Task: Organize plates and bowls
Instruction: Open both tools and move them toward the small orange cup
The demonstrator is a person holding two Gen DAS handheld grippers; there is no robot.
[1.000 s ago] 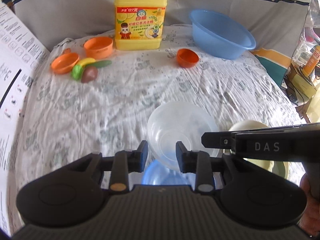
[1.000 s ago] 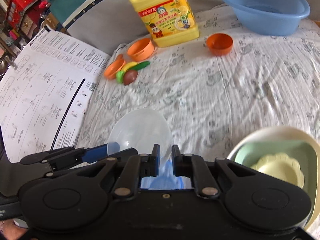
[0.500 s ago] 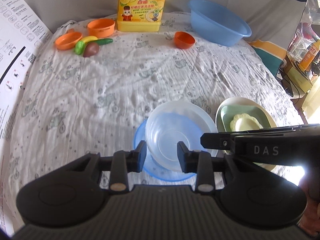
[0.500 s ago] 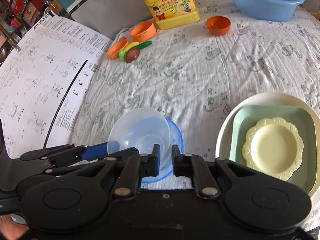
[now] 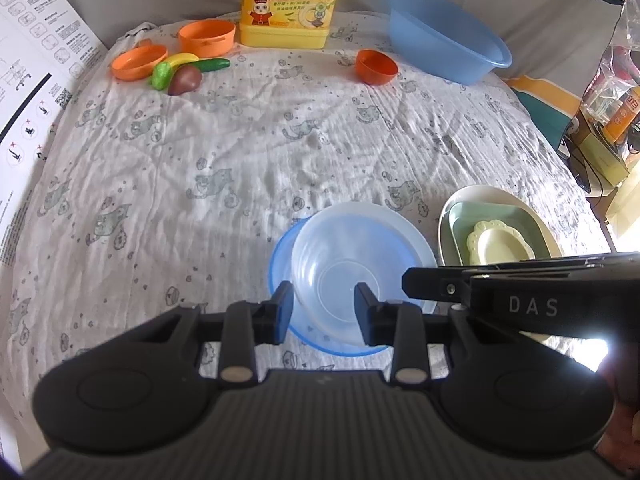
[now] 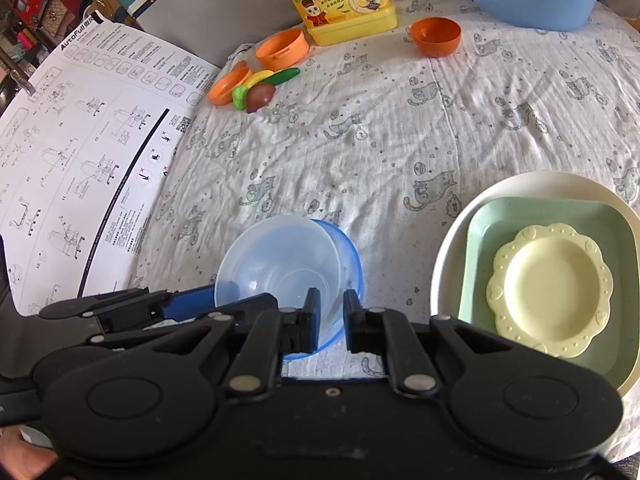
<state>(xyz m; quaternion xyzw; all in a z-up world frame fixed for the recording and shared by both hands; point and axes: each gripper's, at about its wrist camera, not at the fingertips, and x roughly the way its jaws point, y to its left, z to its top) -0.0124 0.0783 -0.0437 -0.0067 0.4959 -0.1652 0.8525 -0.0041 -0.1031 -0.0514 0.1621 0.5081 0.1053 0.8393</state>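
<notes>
A clear plastic bowl sits nested in a blue bowl on the patterned cloth; both also show in the right wrist view, the clear bowl inside the blue bowl. My left gripper is open, its fingers either side of the bowls' near edge. My right gripper is open a little, astride the bowls' near right rim. To the right, a cream plate lies on a green square plate in a white dish.
At the back stand a yellow detergent jug, a blue basin, an orange bowl, an orange cup, an orange lid and toy vegetables. A printed instruction sheet lies on the left.
Both grippers have pulled back and up from the bowls. The right gripper has opened slightly. The clear bowl now rests in the blue bowl on the cloth.
</notes>
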